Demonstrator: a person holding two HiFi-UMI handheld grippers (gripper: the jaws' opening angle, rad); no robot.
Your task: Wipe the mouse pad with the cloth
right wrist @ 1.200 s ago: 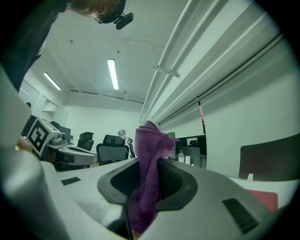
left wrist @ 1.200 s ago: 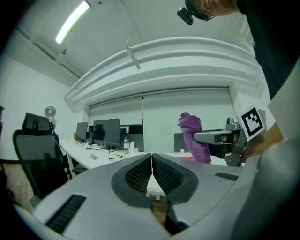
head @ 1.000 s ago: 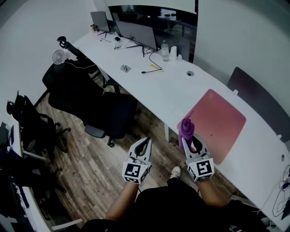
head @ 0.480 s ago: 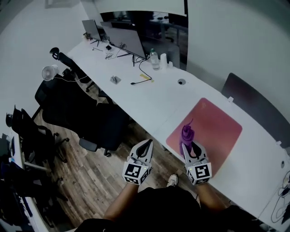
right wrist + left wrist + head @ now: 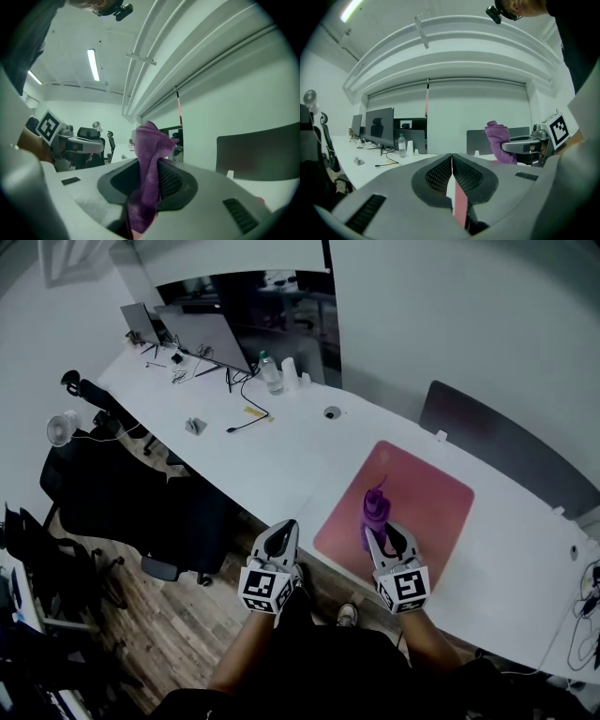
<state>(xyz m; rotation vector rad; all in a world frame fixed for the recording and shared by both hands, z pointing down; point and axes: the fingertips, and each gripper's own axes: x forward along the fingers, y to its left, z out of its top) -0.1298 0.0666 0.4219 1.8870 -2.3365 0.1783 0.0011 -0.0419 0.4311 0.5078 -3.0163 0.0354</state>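
1. Head view: a white tabletop [image 5: 281, 442] runs from upper left to lower right, and the pink mouse pad [image 5: 431, 502] lies flat on it right of centre, close to the near edge.
2. Right gripper [image 5: 382, 532] sits at lower centre-right, over the near-left part of the mouse pad. Its jaws are clamped on the purple cloth [image 5: 374, 507].
3. Right gripper view confirms the grip. The cloth is pinched between both jaws and stands up out of them in a bunched fold, with a short tail hanging below.
4. Contact between cloth and pad cannot be confirmed. That view looks towards wall and ceiling, so the gripper appears to be held roughly level, not pressed down.
5. Left gripper [image 5: 284, 531] is at lower centre, left of the pad and near the tabletop's edge. Its jaws are closed together with nothing between them.
6. Assessment: the step in hand is bringing the cloth onto the pad. No wiping stroke is evident.
7. Next move, as judged: tip the right gripper down until the cloth lies on the pad, then sweep across it with steady pressure. The loose fold may roll instead of lying flat.
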